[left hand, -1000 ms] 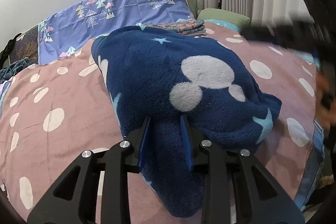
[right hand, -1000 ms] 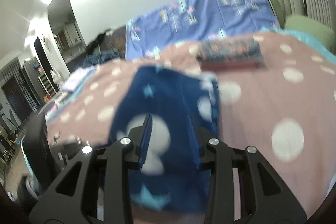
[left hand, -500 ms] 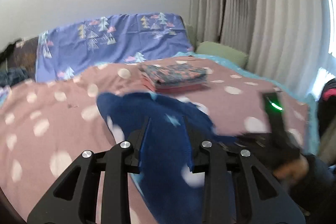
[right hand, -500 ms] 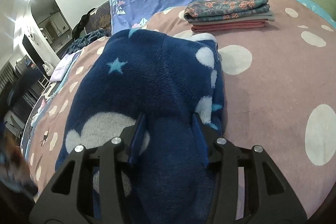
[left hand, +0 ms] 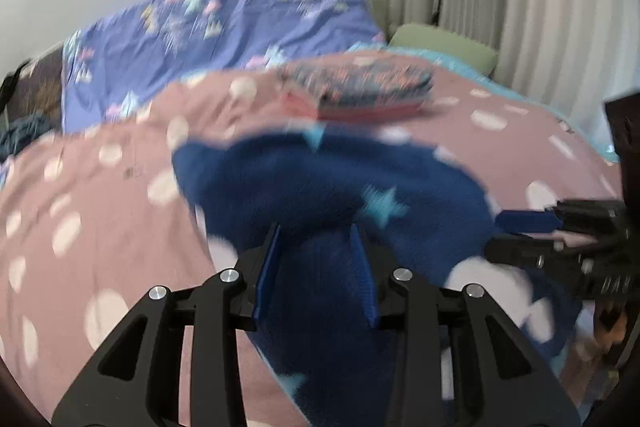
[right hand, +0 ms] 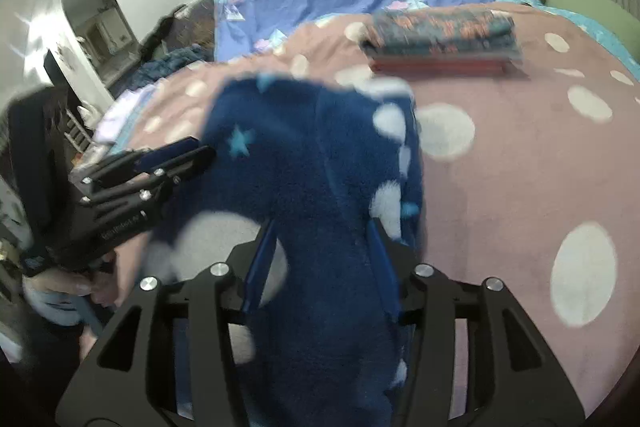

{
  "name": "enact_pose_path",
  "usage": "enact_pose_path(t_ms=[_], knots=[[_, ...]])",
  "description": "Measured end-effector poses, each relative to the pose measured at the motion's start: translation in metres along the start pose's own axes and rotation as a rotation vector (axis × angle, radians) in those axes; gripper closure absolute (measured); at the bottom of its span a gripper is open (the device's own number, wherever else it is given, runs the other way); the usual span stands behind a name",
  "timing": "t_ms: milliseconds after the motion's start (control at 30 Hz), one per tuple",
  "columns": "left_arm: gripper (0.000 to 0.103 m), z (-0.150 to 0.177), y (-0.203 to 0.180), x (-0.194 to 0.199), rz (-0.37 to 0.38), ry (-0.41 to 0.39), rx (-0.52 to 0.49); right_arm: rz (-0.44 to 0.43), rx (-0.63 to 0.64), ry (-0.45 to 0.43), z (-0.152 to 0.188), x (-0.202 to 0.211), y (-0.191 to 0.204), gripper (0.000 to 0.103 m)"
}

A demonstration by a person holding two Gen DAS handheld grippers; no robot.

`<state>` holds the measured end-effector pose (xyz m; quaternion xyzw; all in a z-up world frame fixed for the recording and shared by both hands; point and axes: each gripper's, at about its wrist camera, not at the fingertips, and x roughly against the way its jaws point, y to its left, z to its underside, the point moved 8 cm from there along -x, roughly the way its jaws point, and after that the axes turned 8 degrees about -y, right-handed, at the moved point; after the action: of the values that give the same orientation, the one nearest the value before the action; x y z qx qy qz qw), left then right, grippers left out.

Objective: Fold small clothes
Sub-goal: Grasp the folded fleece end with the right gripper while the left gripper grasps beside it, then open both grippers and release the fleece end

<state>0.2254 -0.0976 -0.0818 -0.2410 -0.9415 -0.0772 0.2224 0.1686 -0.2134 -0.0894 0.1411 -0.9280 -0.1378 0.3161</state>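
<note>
A dark blue fleece garment [left hand: 320, 187] with white blobs and teal stars lies bunched on the pink dotted bedspread [left hand: 100, 195]. My left gripper [left hand: 316, 239] is shut on its near edge. My right gripper [right hand: 320, 235] is shut on the same garment [right hand: 312, 155] at another edge. Each gripper shows in the other's view: the right gripper [left hand: 528, 223] at the garment's right side, the left gripper [right hand: 200, 151] at its left side. Both views are motion-blurred.
A stack of folded clothes [left hand: 356, 91] [right hand: 440, 39] sits farther back on the bed. A purple tree-print sheet [left hand: 220, 31] covers the head end. A green pillow [left hand: 444, 47] and curtains stand at the right. The bed edge and room lie left in the right wrist view.
Both grippers have moved with the garment held; it has been lifted and drawn back toward me. The views swung, and each gripper now sees the other at the garment's side.
</note>
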Motion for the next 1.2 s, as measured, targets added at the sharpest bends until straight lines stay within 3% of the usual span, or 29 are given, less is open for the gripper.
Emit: enact_pose_path(t_ms=[100,200,267,300,333,400,633,733,833,967,1100,1167,1200], knots=[[0.065,-0.03,0.007,-0.006,-0.014,-0.046,-0.021,-0.011,0.047,-0.105,-0.049,0.011,0.01,0.052],[0.065,-0.042,0.023,-0.039,-0.054,-0.011,-0.016,-0.025,0.072,-0.104,-0.07,-0.009,0.019,0.052],[0.061,-0.03,0.04,-0.068,-0.113,0.048,-0.019,0.002,0.092,-0.034,-0.064,-0.04,0.016,0.051],[0.058,-0.007,0.055,-0.093,-0.162,0.121,-0.041,0.09,0.127,0.045,-0.049,-0.068,0.003,0.051],[0.054,0.013,0.06,-0.109,-0.163,0.161,-0.048,0.132,0.143,0.106,-0.03,-0.094,-0.009,0.051],[0.054,0.022,0.07,-0.118,-0.13,0.118,0.073,0.08,0.064,0.111,-0.016,-0.114,-0.023,0.051],[0.055,0.02,0.069,-0.119,-0.141,0.117,0.034,0.099,0.087,0.105,-0.017,-0.108,-0.02,0.051],[0.054,0.013,0.067,-0.107,-0.162,0.094,0.015,0.087,0.091,0.094,-0.019,-0.106,-0.021,0.05],[0.049,0.001,0.056,-0.07,-0.152,0.087,0.021,0.089,0.113,0.062,-0.024,-0.095,-0.018,0.049],[0.038,-0.009,0.04,-0.005,-0.08,-0.012,-0.005,0.089,0.057,0.027,-0.029,-0.04,-0.011,0.049],[0.038,0.016,0.012,0.043,0.004,-0.016,-0.018,-0.055,0.079,-0.026,-0.012,0.022,0.025,0.05],[0.038,0.043,-0.008,0.051,0.068,0.038,-0.03,-0.071,0.111,0.008,0.01,0.031,0.034,0.05],[0.038,0.061,-0.017,0.052,0.056,0.048,-0.048,-0.044,0.113,0.064,0.029,0.026,0.03,0.05]])
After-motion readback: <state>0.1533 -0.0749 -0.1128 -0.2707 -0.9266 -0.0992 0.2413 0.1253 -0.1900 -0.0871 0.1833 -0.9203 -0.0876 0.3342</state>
